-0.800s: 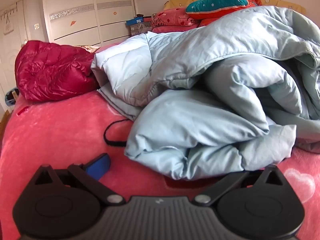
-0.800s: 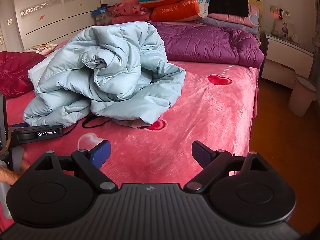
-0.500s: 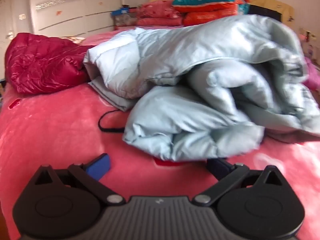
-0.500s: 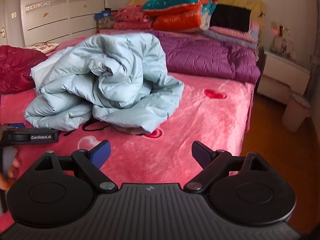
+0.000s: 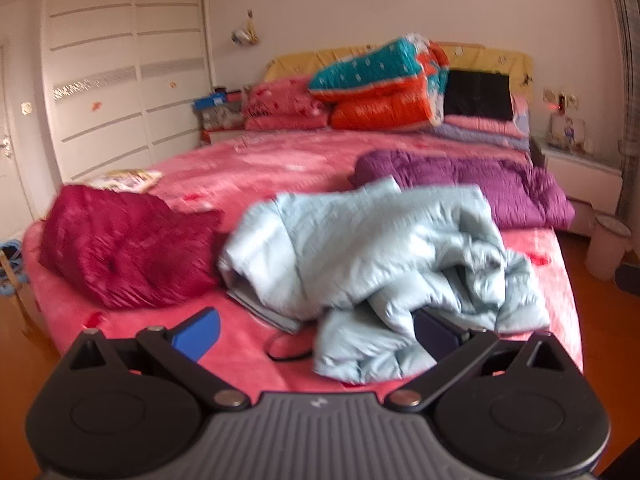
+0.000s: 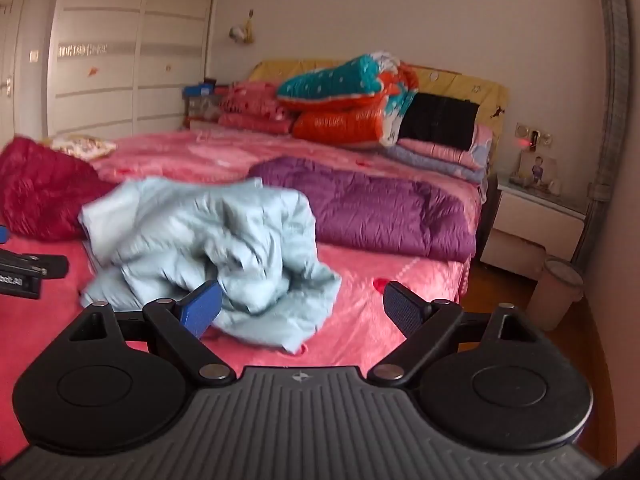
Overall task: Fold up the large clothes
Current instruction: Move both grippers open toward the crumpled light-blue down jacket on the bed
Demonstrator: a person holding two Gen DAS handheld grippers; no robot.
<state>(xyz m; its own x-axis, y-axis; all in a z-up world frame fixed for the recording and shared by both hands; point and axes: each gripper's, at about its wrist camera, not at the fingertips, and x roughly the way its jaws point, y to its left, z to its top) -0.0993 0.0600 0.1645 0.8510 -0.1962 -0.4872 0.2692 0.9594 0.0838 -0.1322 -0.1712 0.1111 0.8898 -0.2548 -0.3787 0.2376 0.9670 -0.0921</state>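
The left gripper [image 5: 316, 330] stands with its jaws spread wide and nothing between them, hanging over the near edge of the bed [image 5: 248, 168]. Its blue left pad sits over bare pink cover, while its dark right pad is seen against the near folds of the light blue padded coat [image 5: 372, 248]; whether it touches the cloth cannot be told. The right gripper [image 6: 302, 306] is likewise wide open and empty, with its left pad seen against the coat's near hem and its right pad over bare cover.

The coat lies in a crumpled heap on the near half of the bed, unfolded. In the left view its long axis runs from a smoother, flatter end at the left to a bunched, wrinkled end at the near right. A dark cord [image 5: 286, 354] lies on the cover at the coat's near edge.

Left of the coat, touching it or nearly so, sits a dark red quilted garment [image 5: 128, 248]. Behind the coat on the right lies a purple quilted garment [image 6: 384, 212], just beyond it. Right of the coat, in the right view, bare pink cover runs to the bed's right edge. Further behind the coat the cover is open up to the stacked pillows [image 5: 380, 84] at the headboard.
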